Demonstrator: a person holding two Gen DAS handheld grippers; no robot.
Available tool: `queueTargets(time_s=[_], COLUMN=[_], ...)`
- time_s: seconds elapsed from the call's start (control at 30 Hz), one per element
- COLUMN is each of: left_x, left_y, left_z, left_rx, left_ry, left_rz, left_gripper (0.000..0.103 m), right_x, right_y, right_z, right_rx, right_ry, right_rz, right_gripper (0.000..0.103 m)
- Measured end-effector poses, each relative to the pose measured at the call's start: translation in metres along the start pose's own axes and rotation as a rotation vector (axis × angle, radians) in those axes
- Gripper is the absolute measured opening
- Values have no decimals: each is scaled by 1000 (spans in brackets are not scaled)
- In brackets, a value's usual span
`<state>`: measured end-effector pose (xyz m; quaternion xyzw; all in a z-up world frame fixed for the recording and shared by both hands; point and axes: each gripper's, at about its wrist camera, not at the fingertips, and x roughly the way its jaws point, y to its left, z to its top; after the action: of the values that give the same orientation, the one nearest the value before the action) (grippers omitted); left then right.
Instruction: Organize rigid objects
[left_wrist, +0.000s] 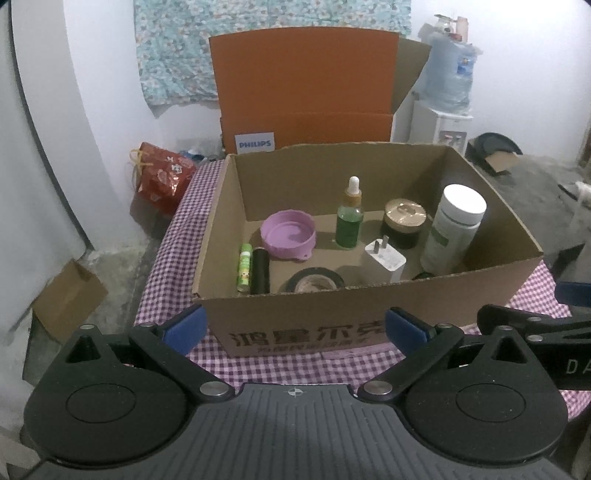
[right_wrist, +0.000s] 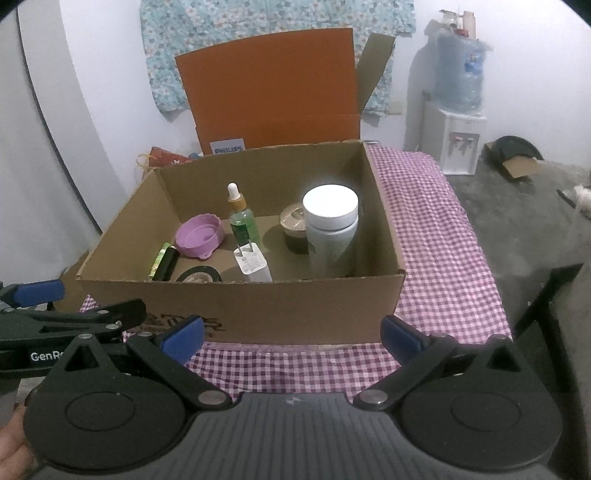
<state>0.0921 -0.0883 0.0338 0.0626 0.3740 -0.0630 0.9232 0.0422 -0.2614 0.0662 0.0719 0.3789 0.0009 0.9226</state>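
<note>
Right wrist view, entry: cardboard box (right_wrist: 236, 310) on the checked surface (right_wrist: 436, 236), directly ahead of my right gripper (right_wrist: 291, 334) and beyond its fingertips.

Contents, all inside the box:
- white-capped bottle (right_wrist: 330, 236), upright, near the right wall; long axis vertical.
- green dropper bottle (right_wrist: 242, 221), upright, mid-box.
- round lidded jar (right_wrist: 293, 227), just behind the white-capped bottle.
- white plug adapter (right_wrist: 253, 264), prongs up, toward the near wall.
- pink bowl (right_wrist: 199, 234), left of centre.
- black tube (right_wrist: 166, 264) and green stick (right_wrist: 158, 263), lying side by side, long axes running away from me.
- tape roll (right_wrist: 199, 275), flat against the near wall.

Fingers: right pair spread wide, empty. Left gripper (left_wrist: 295, 328) likewise spread, empty, facing the box's near wall.

Judgement: everything sits past the near wall, so either hand must reach over the rim. My right is nearer the white-capped bottle; my left nearer the tube and stick.
</note>
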Motion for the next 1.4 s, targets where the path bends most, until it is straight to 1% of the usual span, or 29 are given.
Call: queueTargets(time_s=[0.2, 1.4], left_x=[-2, -1], left_y=[1, 5], left_z=[0, 0], left_rx=[0, -25], left_ry=[-2, 1], left_rz=[9, 8], left_gripper=[103, 102], right_x=[1, 2], right_y=[-1, 2], right_z=[1, 3], right_rx=[6, 14], right_ry=[1, 4], right_rz=[-1, 1], right_gripper=[103, 103])
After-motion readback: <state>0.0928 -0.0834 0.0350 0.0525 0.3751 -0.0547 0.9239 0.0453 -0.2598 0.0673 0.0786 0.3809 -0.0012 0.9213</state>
